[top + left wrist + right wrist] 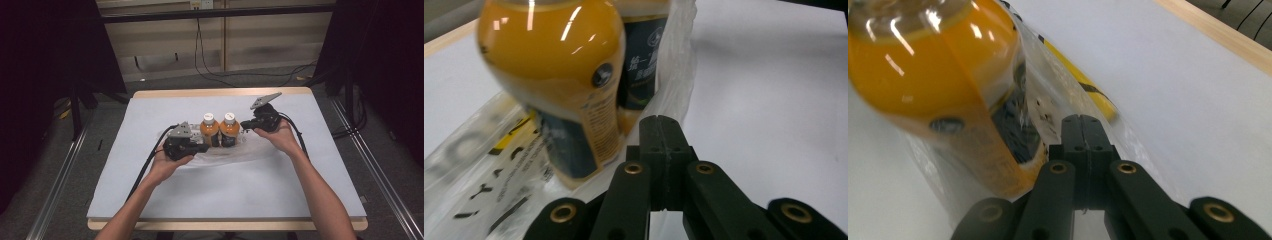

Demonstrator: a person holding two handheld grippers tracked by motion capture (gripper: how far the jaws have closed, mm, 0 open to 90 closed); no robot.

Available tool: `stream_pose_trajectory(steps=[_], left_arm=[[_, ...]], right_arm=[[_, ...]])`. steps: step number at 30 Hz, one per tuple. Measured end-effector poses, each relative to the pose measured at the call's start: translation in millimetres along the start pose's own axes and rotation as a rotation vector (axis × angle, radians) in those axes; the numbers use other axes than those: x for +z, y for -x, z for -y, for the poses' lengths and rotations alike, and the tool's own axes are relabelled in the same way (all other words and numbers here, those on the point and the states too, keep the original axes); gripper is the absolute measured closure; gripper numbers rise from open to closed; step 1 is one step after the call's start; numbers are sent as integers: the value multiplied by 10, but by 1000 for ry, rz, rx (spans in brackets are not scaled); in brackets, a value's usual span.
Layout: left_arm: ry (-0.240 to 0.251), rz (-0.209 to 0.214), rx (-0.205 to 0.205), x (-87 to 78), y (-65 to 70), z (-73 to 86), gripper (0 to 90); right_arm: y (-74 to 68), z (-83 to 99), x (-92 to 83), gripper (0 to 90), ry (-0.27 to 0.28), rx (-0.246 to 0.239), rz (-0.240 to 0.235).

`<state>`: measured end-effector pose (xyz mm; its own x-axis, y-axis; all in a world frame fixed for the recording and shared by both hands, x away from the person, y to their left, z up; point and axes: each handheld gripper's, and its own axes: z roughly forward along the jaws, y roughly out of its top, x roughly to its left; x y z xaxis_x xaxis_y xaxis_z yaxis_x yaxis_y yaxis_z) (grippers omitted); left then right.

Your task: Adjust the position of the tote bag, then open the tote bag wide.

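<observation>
Two orange drink bottles with white caps, the left bottle [209,131] and the right bottle [229,130], stand side by side at the table's middle inside a clear plastic bag [220,156] with black and yellow print. My left gripper [204,147] is at the bag's left edge, its jaws shut on the film. My right gripper [243,125] pinches the bag's right edge beside the right bottle. In the left gripper view the shut left gripper [663,131] sits just right of the near bottle [559,75]. In the right gripper view the shut right gripper [1083,131] holds the bag [1058,100] against the bottle [933,85].
A white sheet covers the table [225,195], with a wooden rim along the far and near edges. Cables [225,75] lie on the floor beyond the table. Dark curtains hang at both sides, and metal rails run along the floor.
</observation>
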<state>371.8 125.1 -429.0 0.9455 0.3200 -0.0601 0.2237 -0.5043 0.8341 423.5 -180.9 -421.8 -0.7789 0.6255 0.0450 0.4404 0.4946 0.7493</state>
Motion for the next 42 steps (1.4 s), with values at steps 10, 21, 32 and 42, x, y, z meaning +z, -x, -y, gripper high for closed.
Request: stream_pose_trajectory(steps=[10,21,32,42], left_arm=[[-24,13,29,304,80,-101,900],[-68,-65,16,456,-14,-35,900],[-127,-105,75,689,29,67,900],[-180,-99,77,713,122,153,900]], right_arm=[[9,-75,299,900,-40,13,-12],[66,-8,538,900,-71,42,-34],[51,64,714,900,-111,59,-53],[151,63,831,900,-119,108,-63]])
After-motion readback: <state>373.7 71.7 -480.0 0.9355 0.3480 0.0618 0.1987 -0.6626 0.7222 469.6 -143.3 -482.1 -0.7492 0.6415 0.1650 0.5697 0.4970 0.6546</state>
